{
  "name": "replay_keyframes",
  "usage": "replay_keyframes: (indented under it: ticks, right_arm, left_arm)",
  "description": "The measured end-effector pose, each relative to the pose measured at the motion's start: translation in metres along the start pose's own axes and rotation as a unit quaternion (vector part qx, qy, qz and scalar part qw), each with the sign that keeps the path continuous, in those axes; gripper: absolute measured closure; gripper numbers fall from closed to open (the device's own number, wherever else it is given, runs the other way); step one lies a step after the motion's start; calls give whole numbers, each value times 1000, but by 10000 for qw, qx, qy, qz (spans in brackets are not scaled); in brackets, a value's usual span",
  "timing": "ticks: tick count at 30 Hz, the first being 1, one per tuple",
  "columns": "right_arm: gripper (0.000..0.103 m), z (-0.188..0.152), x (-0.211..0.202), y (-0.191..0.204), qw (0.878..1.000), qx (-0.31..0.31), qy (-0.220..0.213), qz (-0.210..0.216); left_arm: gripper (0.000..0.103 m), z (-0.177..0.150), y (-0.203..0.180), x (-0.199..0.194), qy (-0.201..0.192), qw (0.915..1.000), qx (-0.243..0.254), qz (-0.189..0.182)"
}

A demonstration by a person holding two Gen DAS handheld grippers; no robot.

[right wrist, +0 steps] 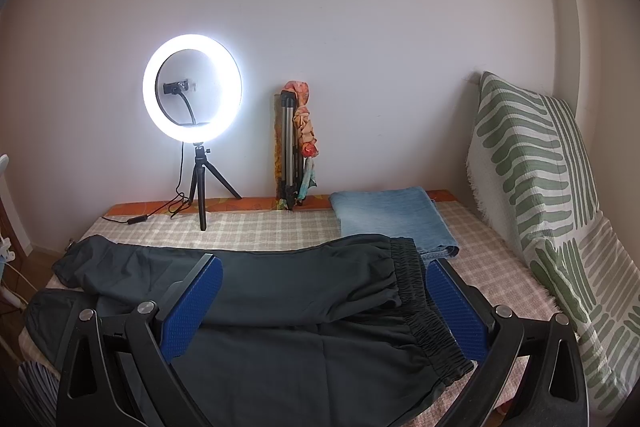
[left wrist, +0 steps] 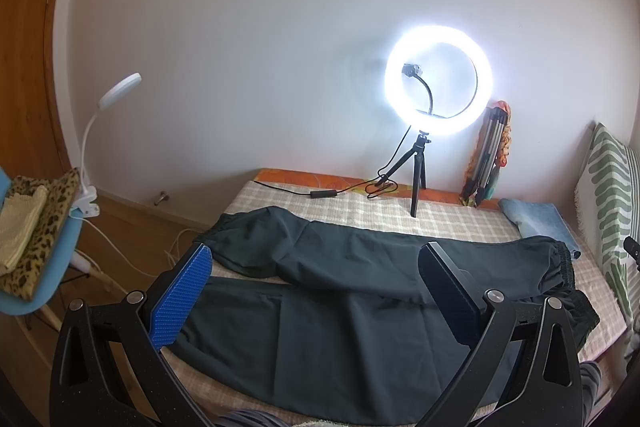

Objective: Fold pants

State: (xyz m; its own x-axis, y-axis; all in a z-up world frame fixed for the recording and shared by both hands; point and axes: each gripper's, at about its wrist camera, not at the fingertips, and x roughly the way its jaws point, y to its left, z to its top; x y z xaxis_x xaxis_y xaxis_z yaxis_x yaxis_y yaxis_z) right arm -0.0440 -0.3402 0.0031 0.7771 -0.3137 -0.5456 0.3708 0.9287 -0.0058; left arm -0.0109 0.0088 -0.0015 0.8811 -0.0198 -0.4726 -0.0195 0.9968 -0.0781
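dark pants (left wrist: pixel 360 291) lie spread across a bed (left wrist: pixel 360 223) covered in a checked sheet, the 2 legs side by side, the far leg partly overlapping the near one. the elastic waistband (right wrist: pixel 420 291) lies toward the right end, next to a folded blue denim piece (right wrist: pixel 392 219) that the far leg's top partly covers. left claw (left wrist: pixel 316 291): fingers spread wide, hovering over the pants' left half, nothing between the blue pads (left wrist: pixel 180 299). right claw (right wrist: pixel 324 303): likewise wide, its fingers either side of the waistband end; whether a pad touches the cloth is hard to judge from this angle. at the far edge stand a lit ring light (right wrist: pixel 192 87) on a small tripod, a folded tripod (right wrist: pixel 290 147) against the wall, and a green-patterned pillow (right wrist: pixel 532 163) at the right end. a blue chair (left wrist: pixel 44 267) carrying leopard-print fabric stands off the bed's left end.
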Motion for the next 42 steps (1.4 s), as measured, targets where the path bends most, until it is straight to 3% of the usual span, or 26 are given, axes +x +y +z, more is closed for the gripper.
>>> replay_keyframes:
  ticks: [42]
  right_arm:
    - [0,-7,13,6,9998,-47,67,206]
  left_arm:
    - [0,-1,22,17,257,9995,-32,164]
